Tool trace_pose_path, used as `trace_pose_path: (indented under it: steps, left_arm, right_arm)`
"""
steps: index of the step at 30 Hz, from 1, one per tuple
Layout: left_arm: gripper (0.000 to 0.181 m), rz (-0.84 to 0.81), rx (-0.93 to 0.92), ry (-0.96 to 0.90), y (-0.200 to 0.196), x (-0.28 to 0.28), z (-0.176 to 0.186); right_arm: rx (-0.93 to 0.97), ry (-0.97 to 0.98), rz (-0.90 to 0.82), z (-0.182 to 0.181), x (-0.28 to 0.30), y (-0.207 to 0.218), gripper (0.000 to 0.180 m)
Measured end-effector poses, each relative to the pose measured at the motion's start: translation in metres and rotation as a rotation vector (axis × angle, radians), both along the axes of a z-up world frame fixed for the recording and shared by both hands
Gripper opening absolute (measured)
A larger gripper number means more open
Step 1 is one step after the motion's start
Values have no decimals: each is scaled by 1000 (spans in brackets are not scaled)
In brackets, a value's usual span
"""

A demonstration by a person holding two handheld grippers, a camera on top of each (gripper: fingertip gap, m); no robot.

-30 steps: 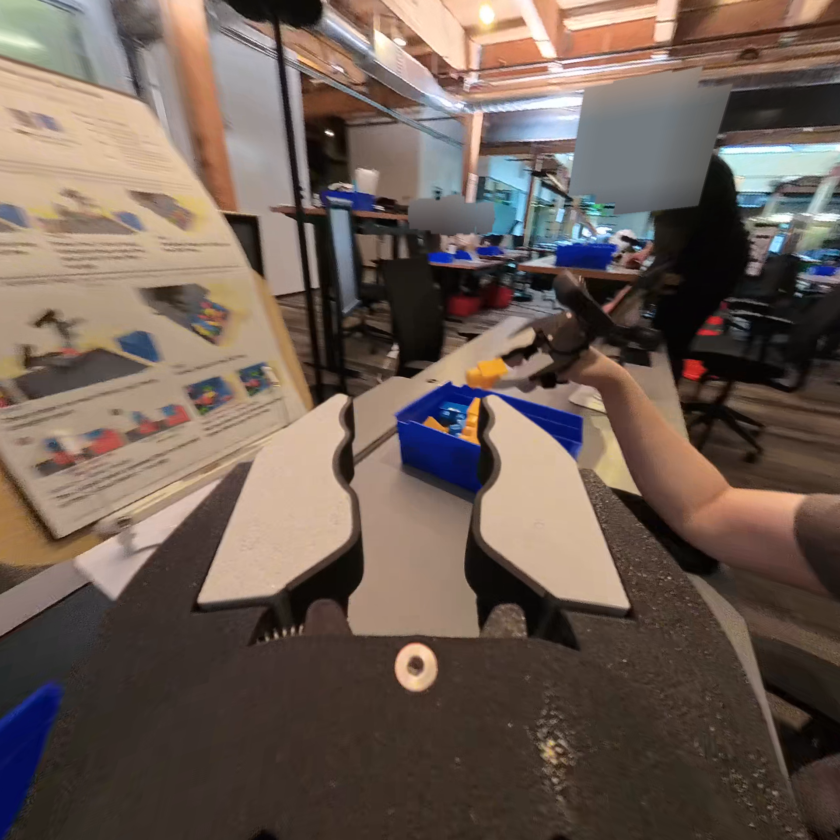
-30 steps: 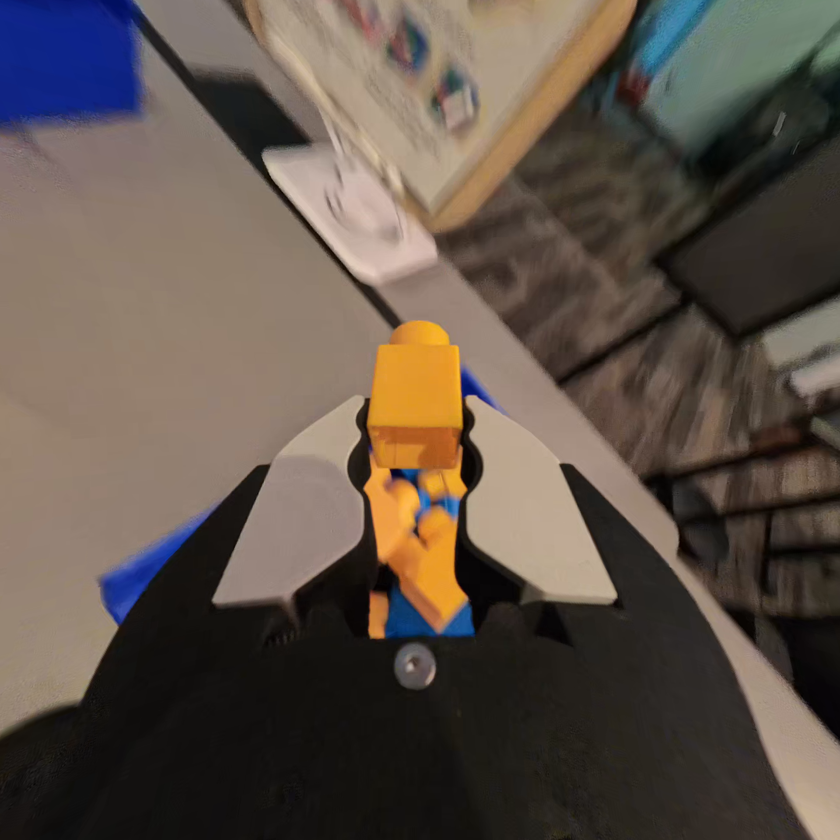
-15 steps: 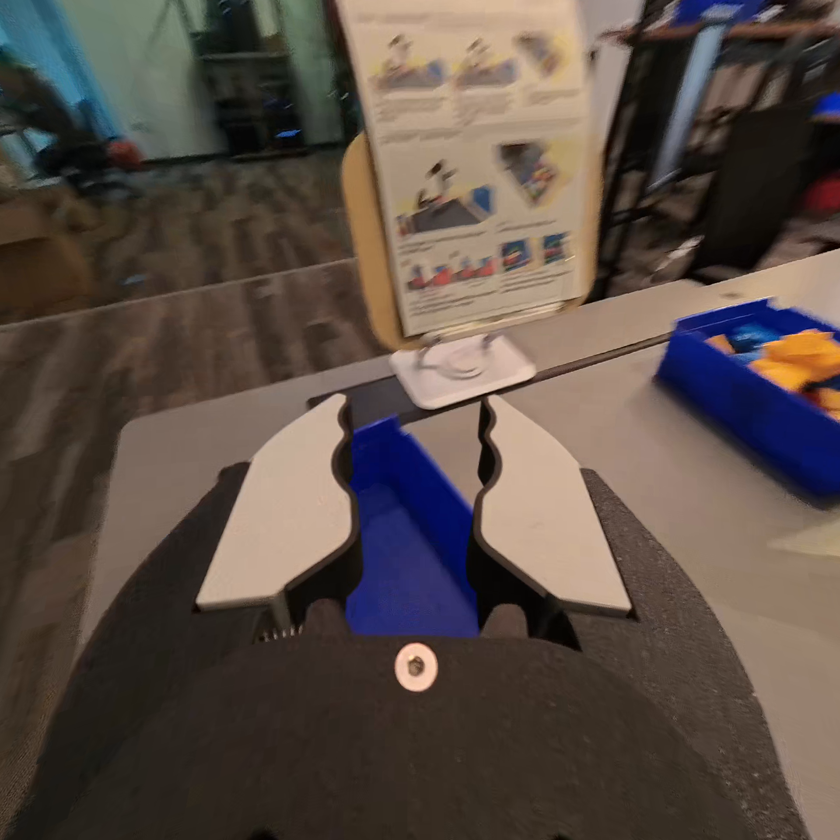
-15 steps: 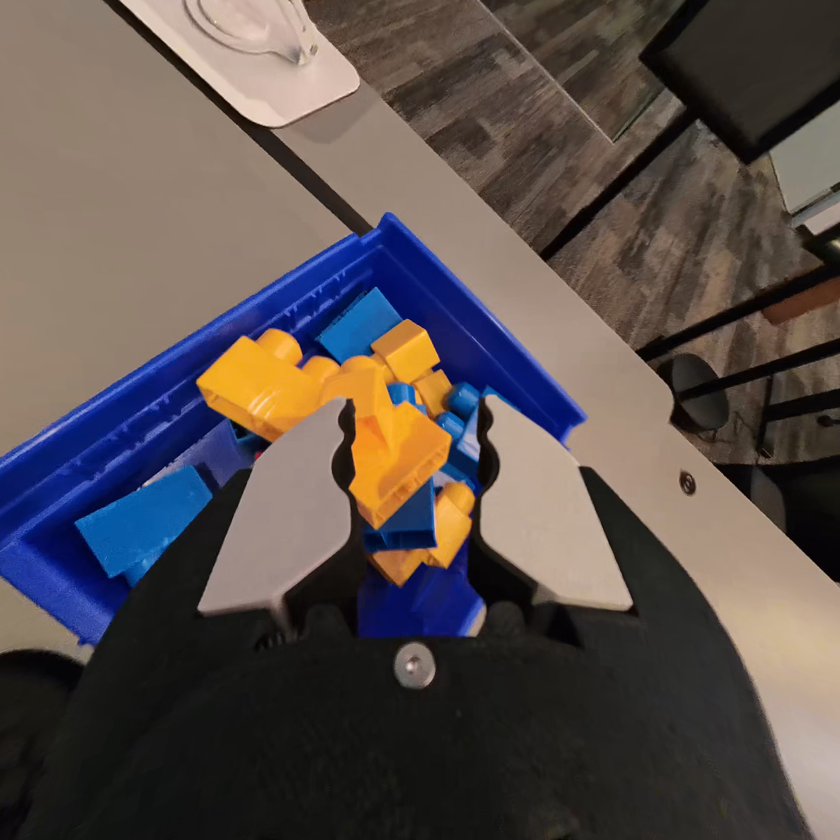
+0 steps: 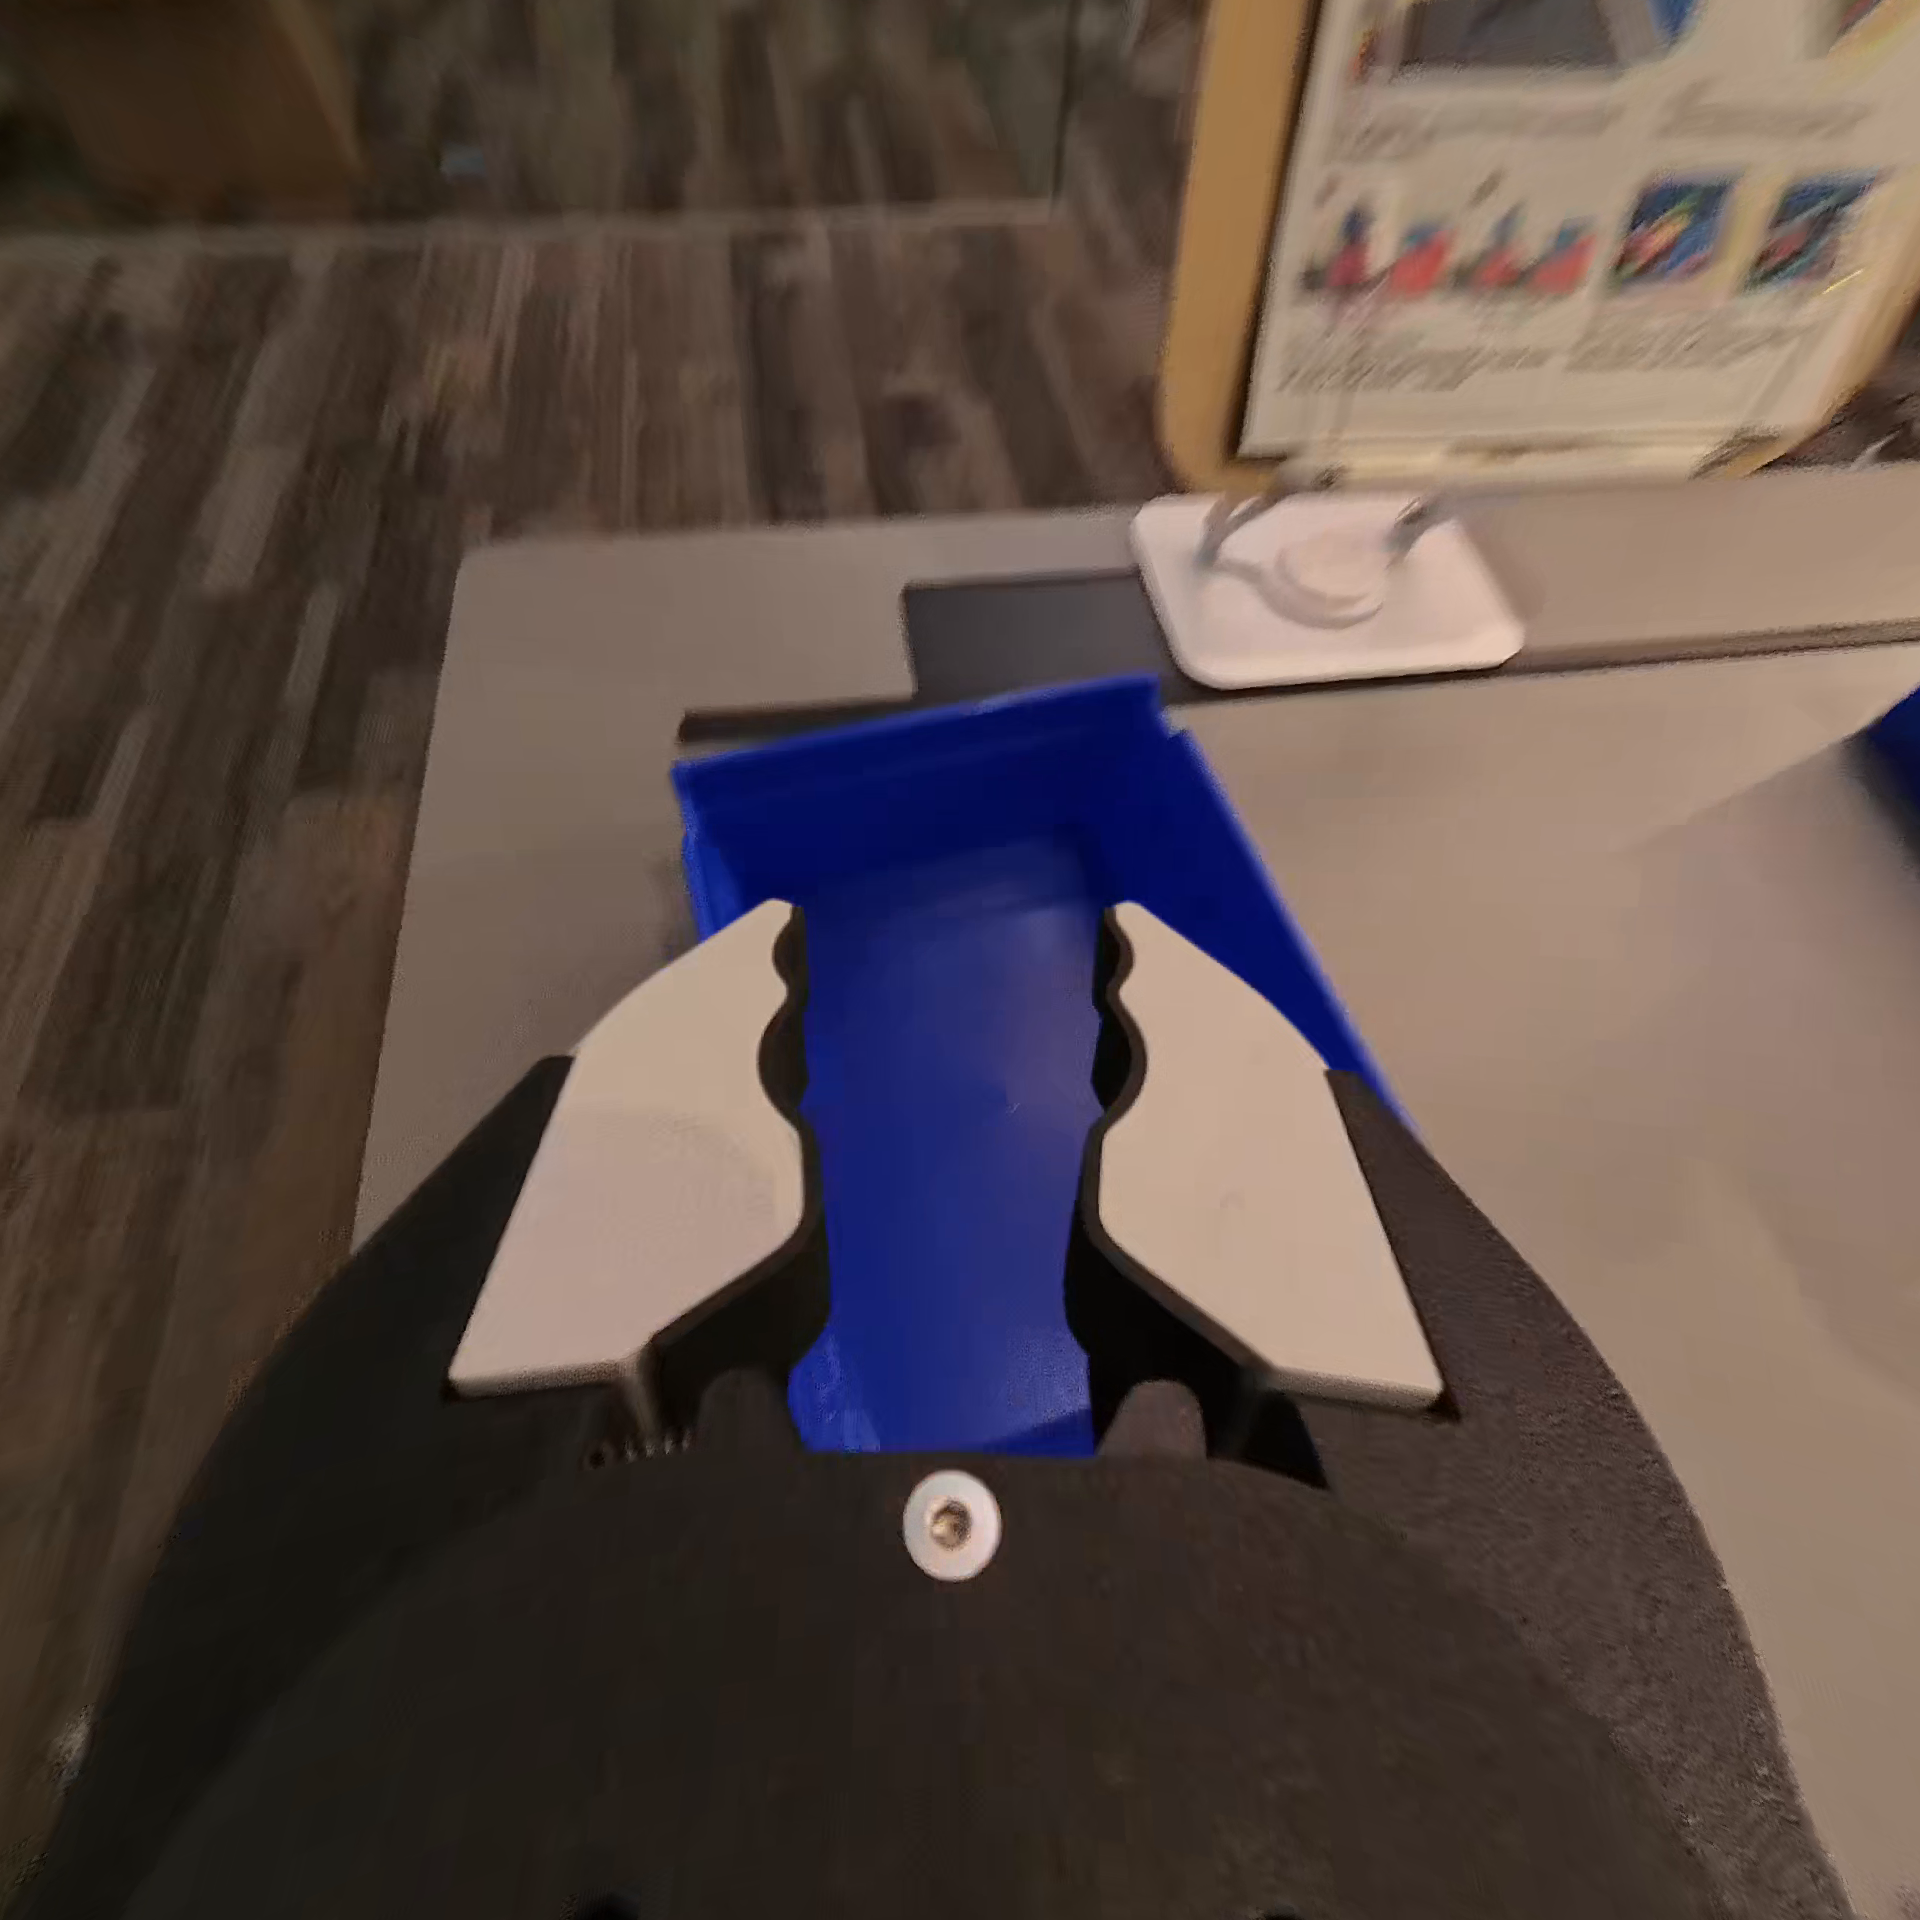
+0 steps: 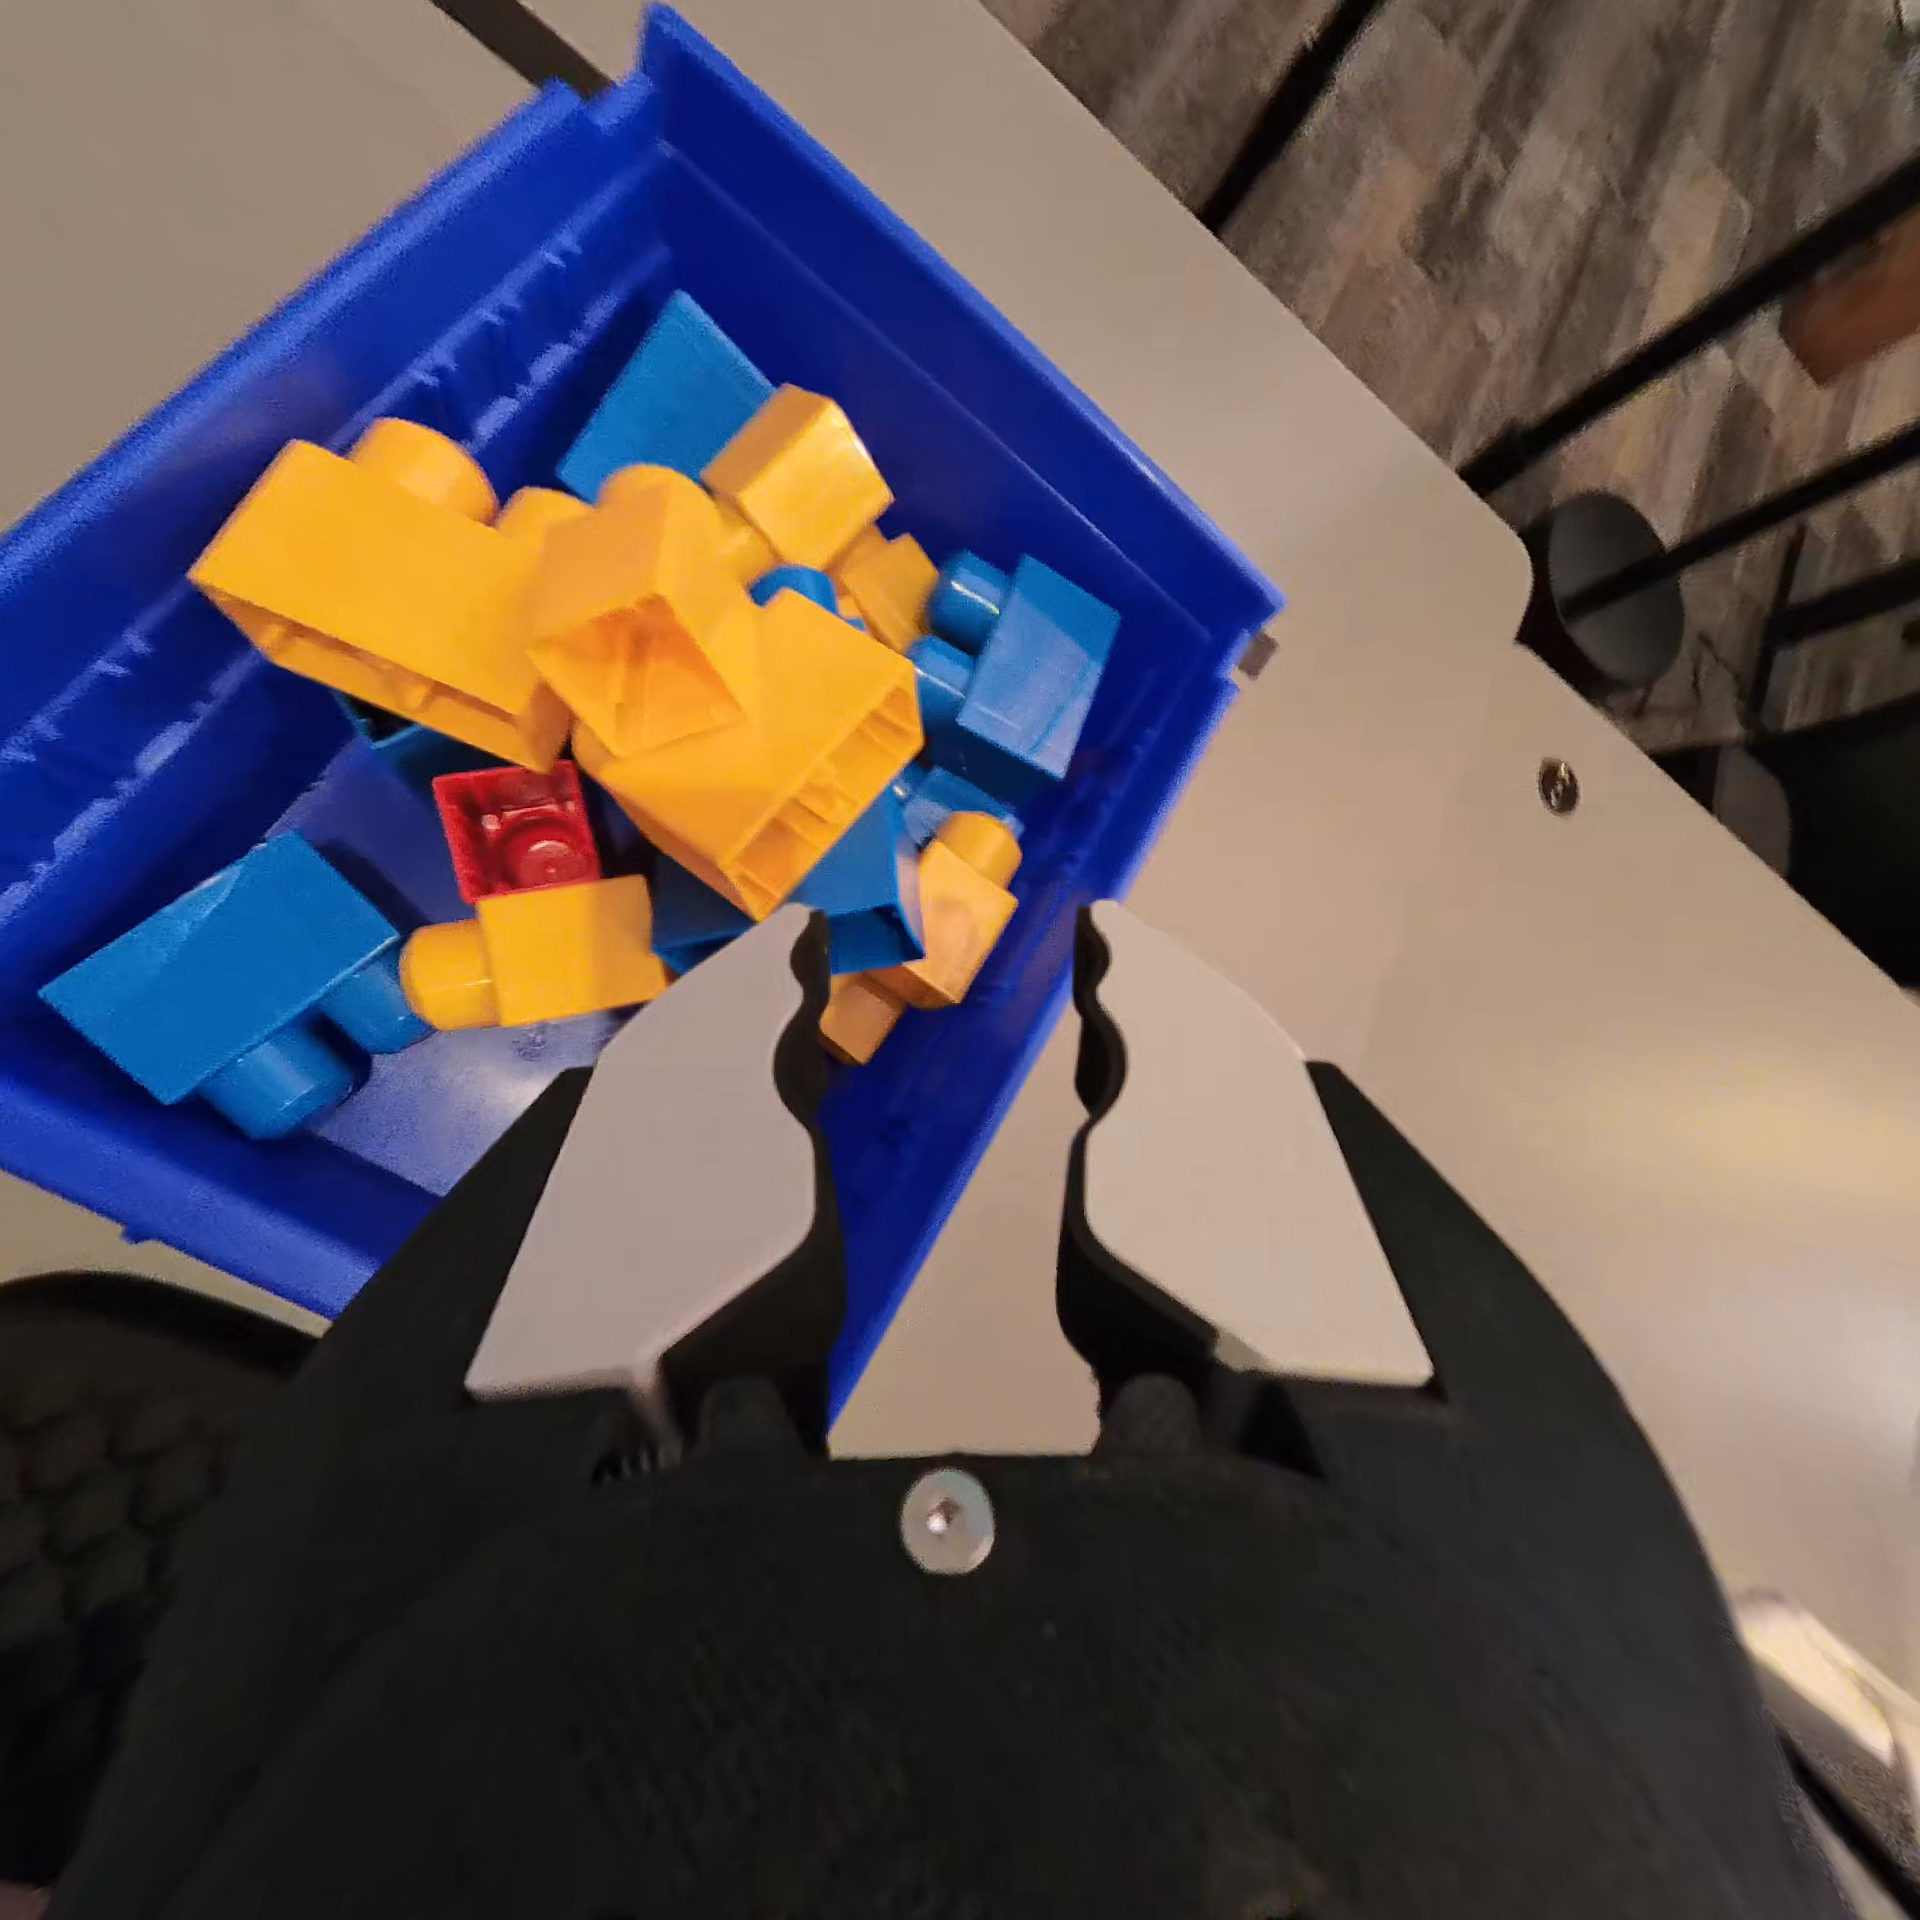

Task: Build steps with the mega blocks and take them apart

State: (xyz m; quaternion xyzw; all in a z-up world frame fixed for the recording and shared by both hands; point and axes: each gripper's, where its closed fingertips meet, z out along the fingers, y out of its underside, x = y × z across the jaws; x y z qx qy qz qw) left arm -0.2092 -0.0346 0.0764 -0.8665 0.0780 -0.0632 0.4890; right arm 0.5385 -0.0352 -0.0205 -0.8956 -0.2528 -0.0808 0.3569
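While writing on the blurred instruction sheet (image 5: 1558, 208) unreadable: left gripper (image 5: 948, 920) and right gripper (image 6: 943, 920) both agape, empty, above blue bins (image 6: 727, 166).

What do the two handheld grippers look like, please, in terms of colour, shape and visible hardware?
The left gripper and right gripper look identical: a wide, matte black, grainy-textured body that narrows toward two flat light-grey fingers with wavy black inner edges. A silver screw sits centred at the base of the jaws. No cables, markings or sleeves show.
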Motion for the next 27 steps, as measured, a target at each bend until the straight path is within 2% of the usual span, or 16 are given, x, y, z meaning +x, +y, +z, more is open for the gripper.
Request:
trace_pose_path:
  steps: [4,7,9,12,17,21,24,27]
  left_arm:
    - [66,123,-241,87,4,-37,-52]
    - [73,47,-371,10,9,-28,-78]
    - [69,75,-422,15,11,-34,-90]
    - [68,117,-465,65,11,-46,-101]
    - [64,173,-625,125,-2,-64,-129]
    - [55,226,-728,165,-9,-81,-149]
    - [51,189,-792,114,-11,-77,-165]
    - [44,190,-851,104,-13,-78,-178]
  right_arm:
    - [-111,70,-143,-18,22,-9,47]
    - [-285,188,-272,-44,28,-24,47]
    - [-367,263,-335,-56,28,-29,47]
    - [-431,238,-418,-69,38,-32,43]
    - [-552,230,-442,-90,35,-38,41]
    - [-616,244,-446,-103,35,-41,24]
    - [-642,287,-416,-106,28,-41,10]
    - [-645,281,-410,-106,28,-41,9]
